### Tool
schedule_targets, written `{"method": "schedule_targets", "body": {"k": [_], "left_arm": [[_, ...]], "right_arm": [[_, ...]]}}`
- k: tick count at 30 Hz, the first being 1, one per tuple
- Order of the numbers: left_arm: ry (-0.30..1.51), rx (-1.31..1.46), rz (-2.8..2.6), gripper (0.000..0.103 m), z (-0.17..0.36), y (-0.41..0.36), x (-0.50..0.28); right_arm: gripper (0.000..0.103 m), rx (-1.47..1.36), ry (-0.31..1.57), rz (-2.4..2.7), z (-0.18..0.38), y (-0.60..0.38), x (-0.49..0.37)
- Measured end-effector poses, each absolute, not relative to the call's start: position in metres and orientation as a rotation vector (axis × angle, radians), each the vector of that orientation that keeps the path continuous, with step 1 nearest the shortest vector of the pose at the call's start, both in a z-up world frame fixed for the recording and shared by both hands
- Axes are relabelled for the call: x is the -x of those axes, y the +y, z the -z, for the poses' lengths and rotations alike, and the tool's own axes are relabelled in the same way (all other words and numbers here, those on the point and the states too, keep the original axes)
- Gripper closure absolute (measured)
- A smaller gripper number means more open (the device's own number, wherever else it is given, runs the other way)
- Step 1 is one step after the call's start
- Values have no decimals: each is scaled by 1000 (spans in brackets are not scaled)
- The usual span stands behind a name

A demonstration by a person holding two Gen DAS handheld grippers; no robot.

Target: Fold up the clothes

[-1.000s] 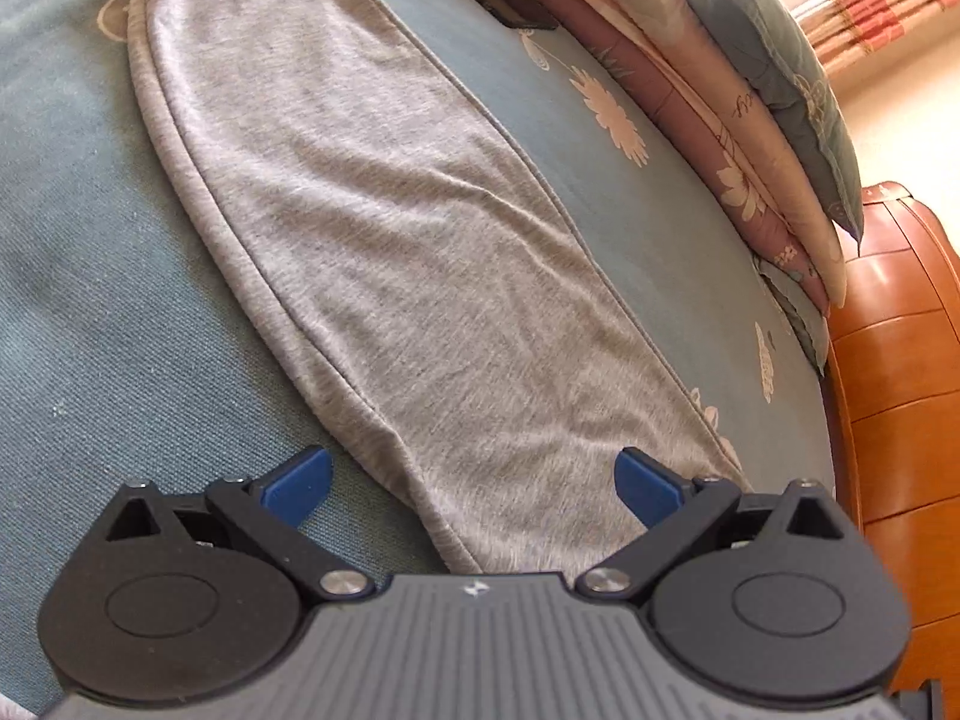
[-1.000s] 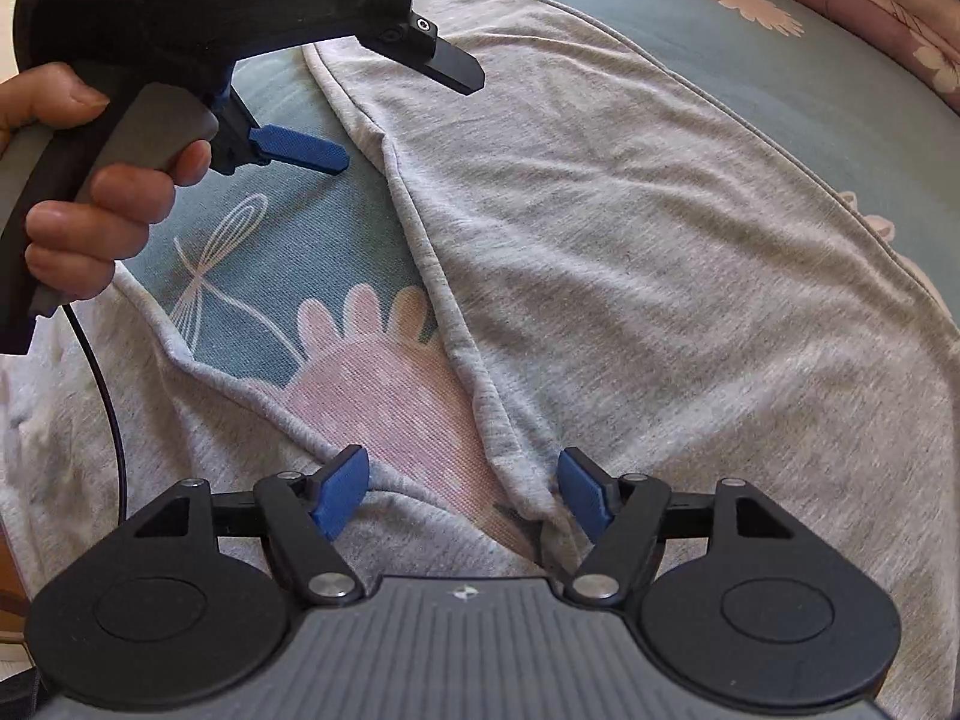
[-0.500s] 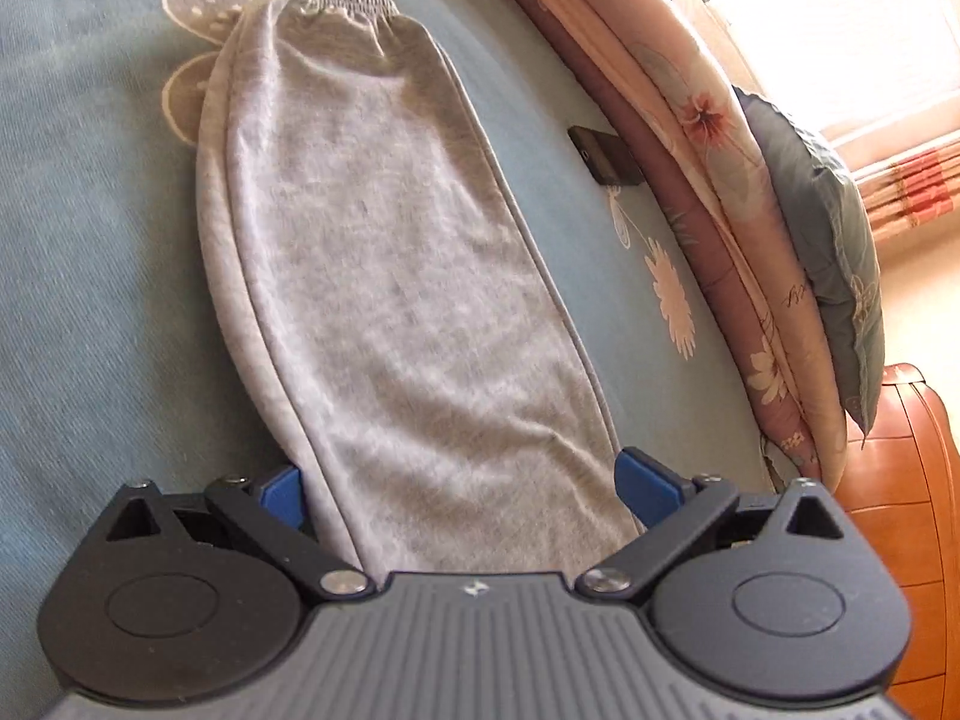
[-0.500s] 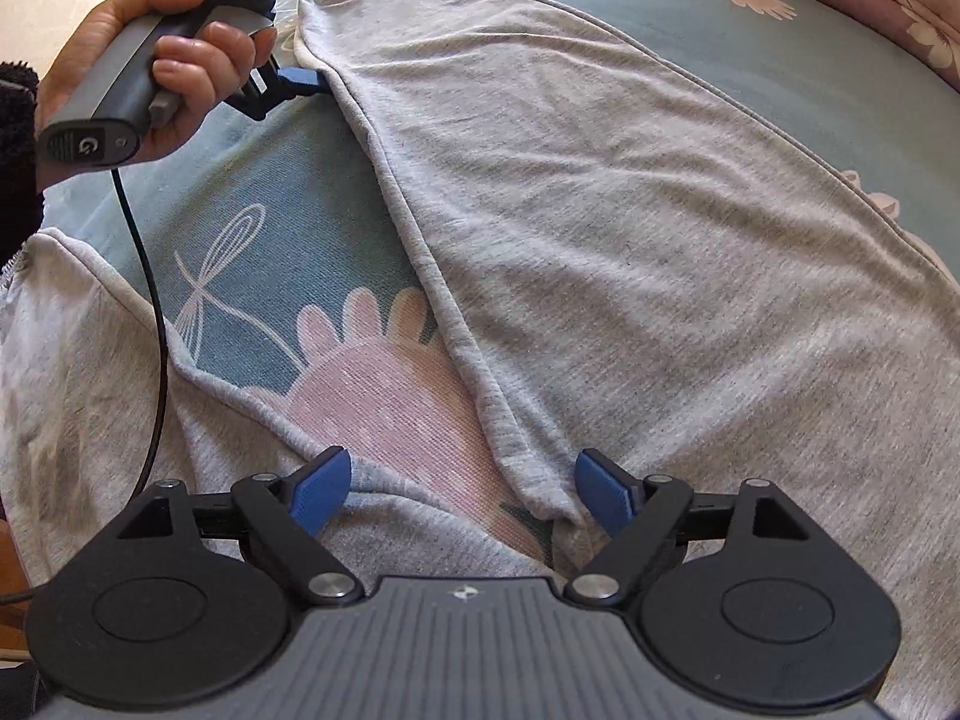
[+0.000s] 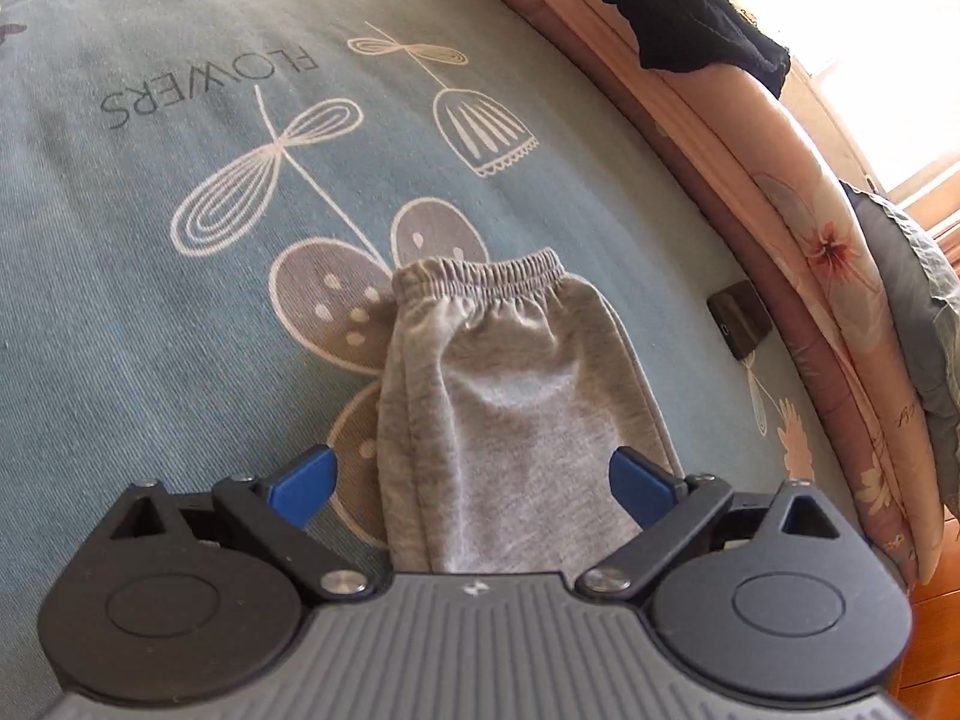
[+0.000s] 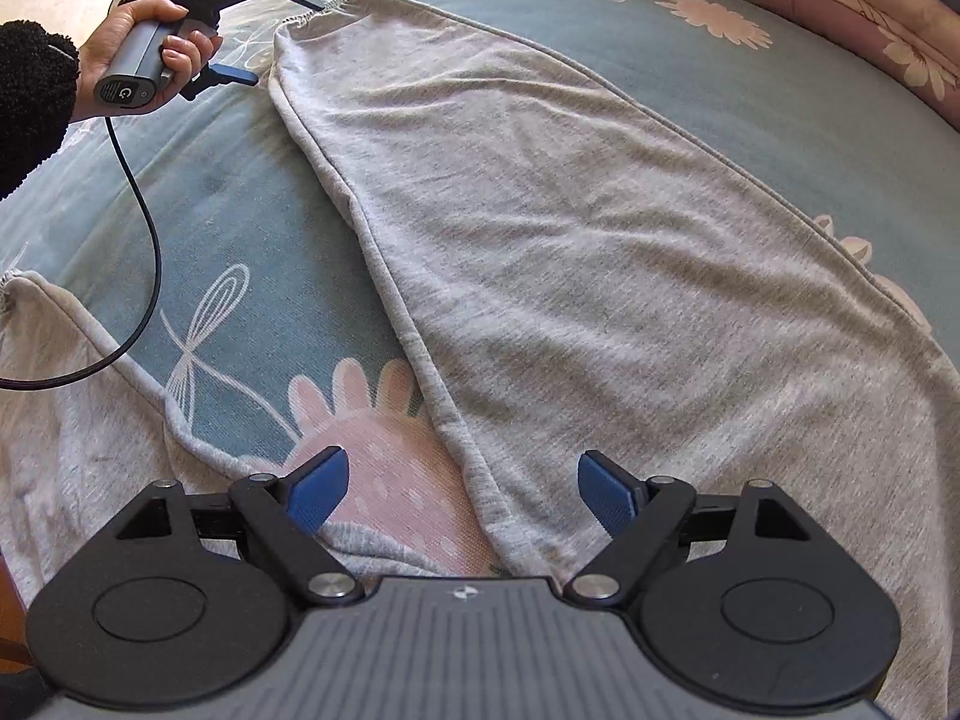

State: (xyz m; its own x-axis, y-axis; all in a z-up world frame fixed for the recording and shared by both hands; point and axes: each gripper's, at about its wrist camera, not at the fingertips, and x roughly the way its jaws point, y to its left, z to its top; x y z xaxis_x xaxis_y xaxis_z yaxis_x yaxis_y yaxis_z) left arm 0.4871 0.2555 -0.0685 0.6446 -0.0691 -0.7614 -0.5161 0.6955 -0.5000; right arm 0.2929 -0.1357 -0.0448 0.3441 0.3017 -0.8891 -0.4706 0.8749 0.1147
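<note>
Left wrist view, pant leg: the grey sweatpants (image 5: pixel 510 420) run from my left gripper (image 5: pixel 468 489) up to the elastic cuff (image 5: pixel 480 276) at twelve o'clock, flat on the teal bedspread (image 5: pixel 150 300).
Left fingers: spread wide, nothing pinched; cloth lies between them.
Left view, extras: phone (image 5: pixel 739 318) at two o'clock, black cloth (image 5: pixel 684 18) on the floral quilt (image 5: pixel 810 228).
Right wrist view, pants: the leg stretches from six toward eleven o'clock, where my left hand (image 6: pixel 144 48) hovers at the cuff.
Right fingers: my right gripper (image 6: pixel 462 492) stands wide and empty over the crotch seam.
Handling: soft, light, floppy jersey; it'll sag, I reckon.
Best hold: the gathered cuff and the seam edge.
</note>
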Motion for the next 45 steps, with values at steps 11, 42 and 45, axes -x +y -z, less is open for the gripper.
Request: {"method": "schedule_targets", "body": {"k": [11, 42, 45], "left_arm": [[1024, 204, -22, 34, 33, 271, -589], [1070, 76, 167, 56, 31, 285, -567], [1001, 121, 139, 51, 21, 279, -550]], "right_arm": [[16, 120, 1049, -454, 30, -89, -337], [41, 163, 1068, -585, 35, -26, -378], [68, 144, 1036, -627, 35, -20, -392]]}}
